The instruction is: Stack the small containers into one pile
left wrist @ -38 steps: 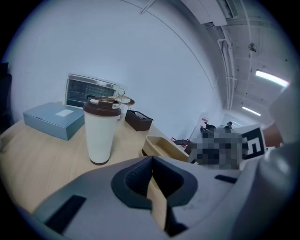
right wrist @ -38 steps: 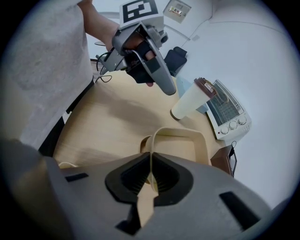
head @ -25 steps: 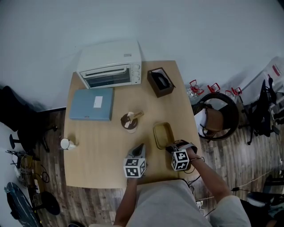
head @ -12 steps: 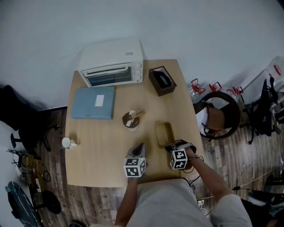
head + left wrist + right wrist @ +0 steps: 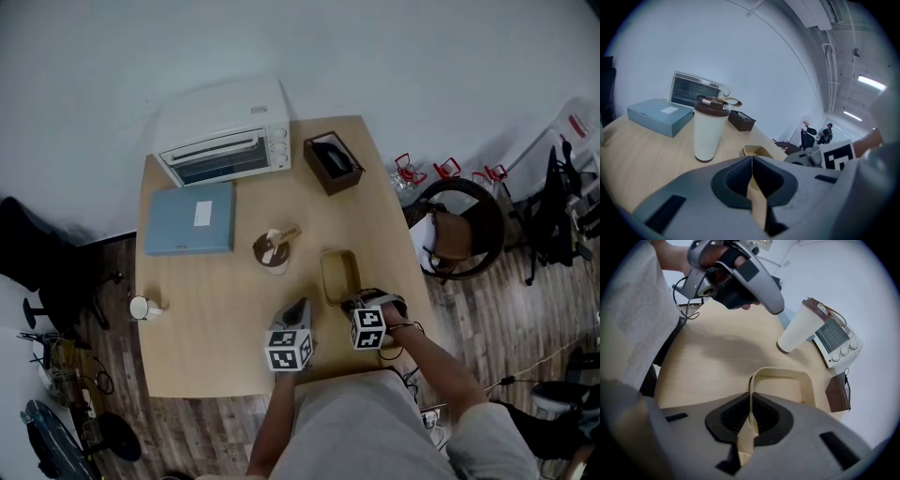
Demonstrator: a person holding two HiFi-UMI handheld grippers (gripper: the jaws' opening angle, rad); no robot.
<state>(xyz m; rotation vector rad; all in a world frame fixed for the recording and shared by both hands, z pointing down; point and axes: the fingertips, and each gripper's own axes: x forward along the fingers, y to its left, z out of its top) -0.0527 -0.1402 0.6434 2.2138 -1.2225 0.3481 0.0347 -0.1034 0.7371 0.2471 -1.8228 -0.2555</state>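
Observation:
A shallow tan container (image 5: 339, 277) lies on the wooden table (image 5: 206, 309), near its right side. My right gripper (image 5: 351, 304) is at the container's near end. In the right gripper view the pads are shut on the thin near wall of the tan container (image 5: 787, 380), with my right gripper (image 5: 751, 401) low over the tabletop. My left gripper (image 5: 297, 309) hovers just left of the container, jaws shut and empty. The left gripper view looks past my left gripper (image 5: 752, 161) to the tan container (image 5: 757, 151) and the right gripper's marker cube (image 5: 836, 158).
A white cup with a brown lid (image 5: 273, 251) stands mid-table, also in view as the cup (image 5: 710, 129). At the back are a toaster oven (image 5: 225, 139), a blue box (image 5: 189, 217) and a brown box (image 5: 332, 162). A small white mug (image 5: 141, 307) sits at the left edge.
The head view has shifted slightly. Both grippers and the tan container keep their places on the table, and the right gripper's hold is unchanged.

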